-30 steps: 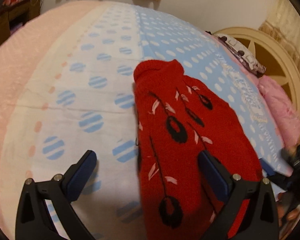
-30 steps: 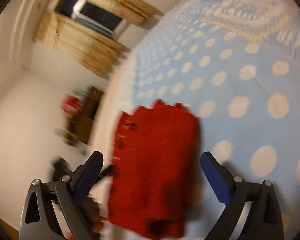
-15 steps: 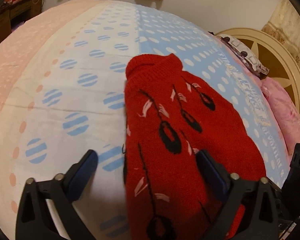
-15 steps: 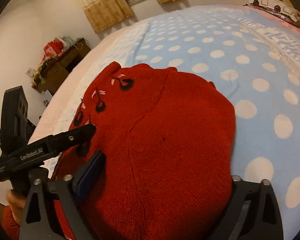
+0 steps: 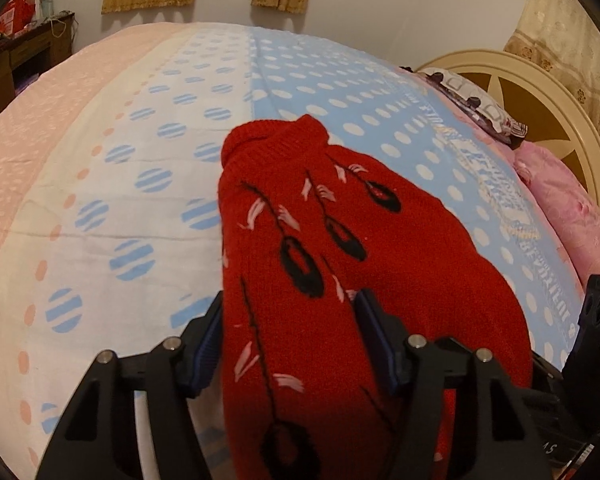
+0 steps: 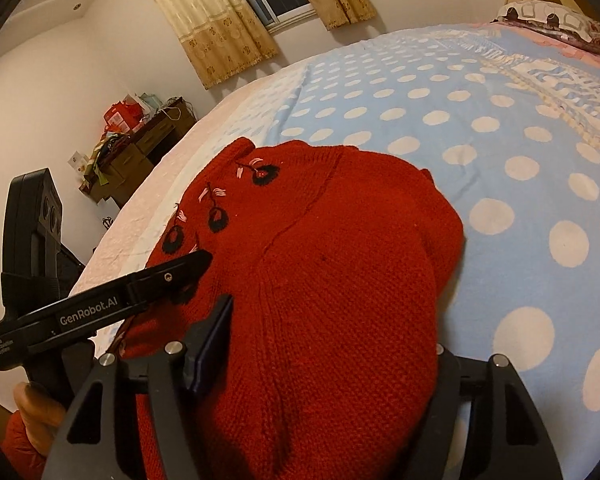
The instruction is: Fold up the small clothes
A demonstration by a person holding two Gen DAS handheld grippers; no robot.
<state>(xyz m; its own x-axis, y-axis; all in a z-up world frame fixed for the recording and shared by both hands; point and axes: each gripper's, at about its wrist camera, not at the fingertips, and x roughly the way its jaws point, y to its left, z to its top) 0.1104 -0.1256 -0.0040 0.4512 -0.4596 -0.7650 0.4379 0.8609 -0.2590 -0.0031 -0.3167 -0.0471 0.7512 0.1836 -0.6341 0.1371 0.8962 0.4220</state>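
A small red knitted sweater (image 5: 340, 248) with black and pink feather patterns lies on the bed, collar pointing away. My left gripper (image 5: 292, 344) has its blue-padded jaws closed in on the sweater's near edge, with fabric bunched between them. In the right wrist view the same sweater (image 6: 340, 264) fills the middle. My right gripper (image 6: 324, 344) is closed in on its near hem; the right pad is hidden under the fabric. The left gripper's black body (image 6: 100, 304) shows at the left of that view, lying over the sweater's patterned side.
The bed is covered by a blue, white and pink polka-dot blanket (image 5: 120, 200). Pink pillows (image 5: 564, 208) and a cream headboard (image 5: 540, 92) stand at the right. A dark wooden desk with clutter (image 6: 140, 136) stands by the wall, near a curtained window (image 6: 260, 4).
Both grippers have moved in on the sweater's near edge and their jaws have narrowed from wide open to gripping the fabric. The right wrist view swung from a blur to a steady close view.
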